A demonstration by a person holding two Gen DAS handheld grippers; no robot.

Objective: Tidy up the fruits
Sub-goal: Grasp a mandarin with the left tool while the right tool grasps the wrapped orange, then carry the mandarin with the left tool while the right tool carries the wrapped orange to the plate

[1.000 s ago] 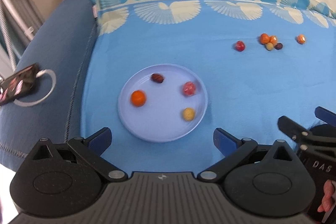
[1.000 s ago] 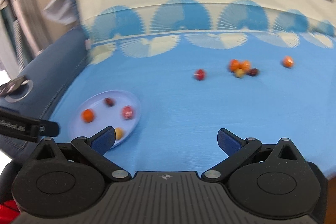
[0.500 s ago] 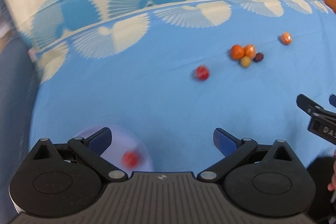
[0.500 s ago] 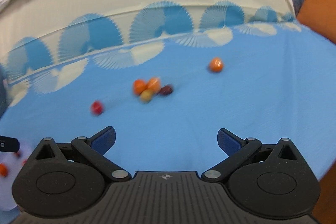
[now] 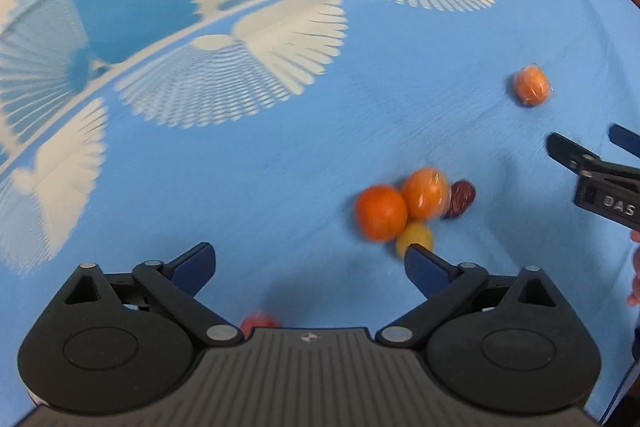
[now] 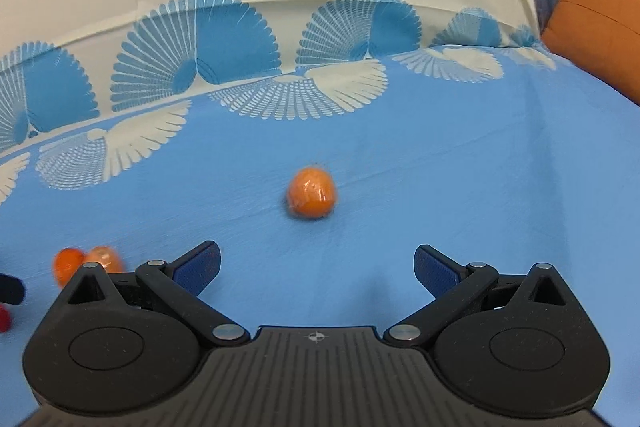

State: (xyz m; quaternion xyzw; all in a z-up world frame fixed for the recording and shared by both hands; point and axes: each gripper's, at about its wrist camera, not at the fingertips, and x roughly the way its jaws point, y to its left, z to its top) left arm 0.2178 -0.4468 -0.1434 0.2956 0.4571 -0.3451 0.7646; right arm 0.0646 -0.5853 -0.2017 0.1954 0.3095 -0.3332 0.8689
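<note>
Blue bedsheet (image 6: 440, 163) carries loose fruit; both claws gape empty, the right claw (image 6: 316, 267) lined up on the wrapped orange fruit (image 6: 312, 197), the left claw (image 5: 310, 263) beside the fruit cluster (image 5: 408, 207), so reaching and closing come next.

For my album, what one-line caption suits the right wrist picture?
Open right gripper faces a lone plastic-wrapped orange fruit on the blue fan-patterned cloth.

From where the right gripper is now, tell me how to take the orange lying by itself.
Grip the lone orange across its widest middle, coming straight ahead and down with the open right gripper. It is round, sits apart from the other fruit, and lines up between the fingers, so nothing crowds either side.
</note>
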